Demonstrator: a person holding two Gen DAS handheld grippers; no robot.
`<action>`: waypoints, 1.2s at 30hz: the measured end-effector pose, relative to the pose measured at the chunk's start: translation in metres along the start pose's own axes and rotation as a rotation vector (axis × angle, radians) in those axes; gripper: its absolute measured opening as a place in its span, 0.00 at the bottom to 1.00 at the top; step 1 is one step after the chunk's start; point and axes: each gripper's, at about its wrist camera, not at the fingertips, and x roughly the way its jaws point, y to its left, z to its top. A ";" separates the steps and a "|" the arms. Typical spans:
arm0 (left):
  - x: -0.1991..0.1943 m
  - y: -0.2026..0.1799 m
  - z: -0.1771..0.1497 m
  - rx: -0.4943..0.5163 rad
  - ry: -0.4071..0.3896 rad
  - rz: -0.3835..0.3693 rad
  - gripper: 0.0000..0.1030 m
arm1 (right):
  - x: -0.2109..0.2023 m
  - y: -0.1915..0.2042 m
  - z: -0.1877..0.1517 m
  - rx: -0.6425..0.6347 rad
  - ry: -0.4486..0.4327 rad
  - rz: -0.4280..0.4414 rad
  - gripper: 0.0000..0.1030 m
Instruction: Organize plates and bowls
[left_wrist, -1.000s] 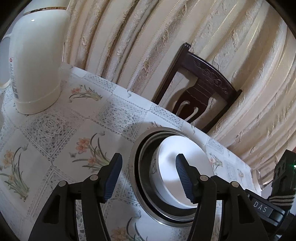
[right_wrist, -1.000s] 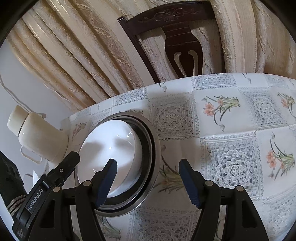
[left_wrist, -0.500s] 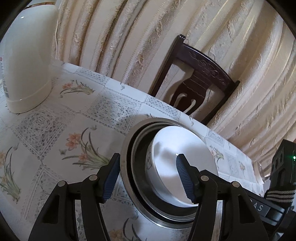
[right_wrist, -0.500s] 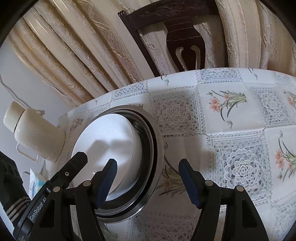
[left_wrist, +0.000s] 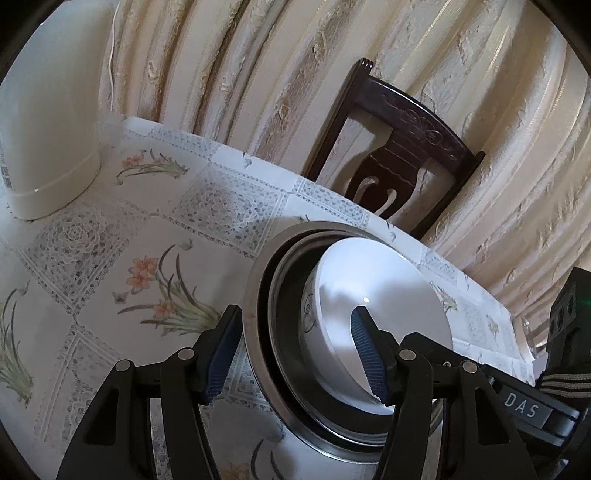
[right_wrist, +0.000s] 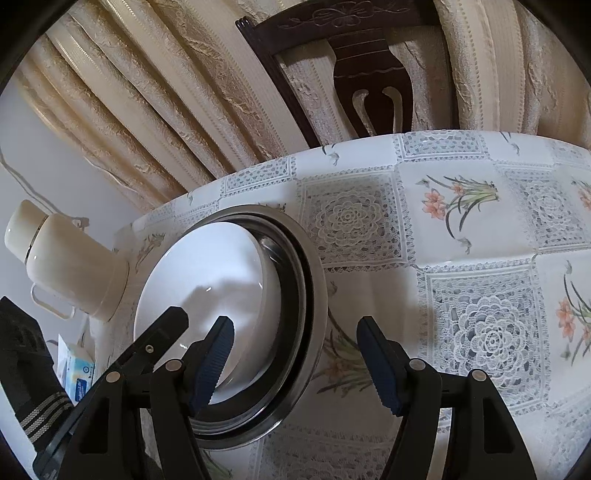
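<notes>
A bowl (left_wrist: 384, 291) sits inside a metal basin (left_wrist: 258, 295) on the desk (left_wrist: 110, 258). A flask (left_wrist: 44, 122) stands on the desk left of the basin. A chair (left_wrist: 402, 155) stands behind the desk's far edge, with a curtain (left_wrist: 258, 74) behind it. A tissue pack (right_wrist: 75, 373) lies below the flask in the right wrist view.

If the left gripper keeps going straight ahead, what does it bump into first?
Probably the metal bowl: its near rim sits between the open left gripper fingers, with the white plate just past it. Depth is unclear.
</notes>
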 end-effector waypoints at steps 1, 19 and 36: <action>0.001 0.000 0.000 -0.002 0.004 -0.001 0.59 | 0.000 0.000 0.000 0.000 0.000 0.000 0.70; 0.004 0.001 -0.001 0.002 -0.007 -0.034 0.46 | 0.001 0.017 -0.003 -0.064 0.002 0.013 0.49; 0.001 -0.007 -0.003 -0.008 0.023 -0.019 0.45 | -0.014 0.009 -0.008 -0.015 0.039 0.003 0.46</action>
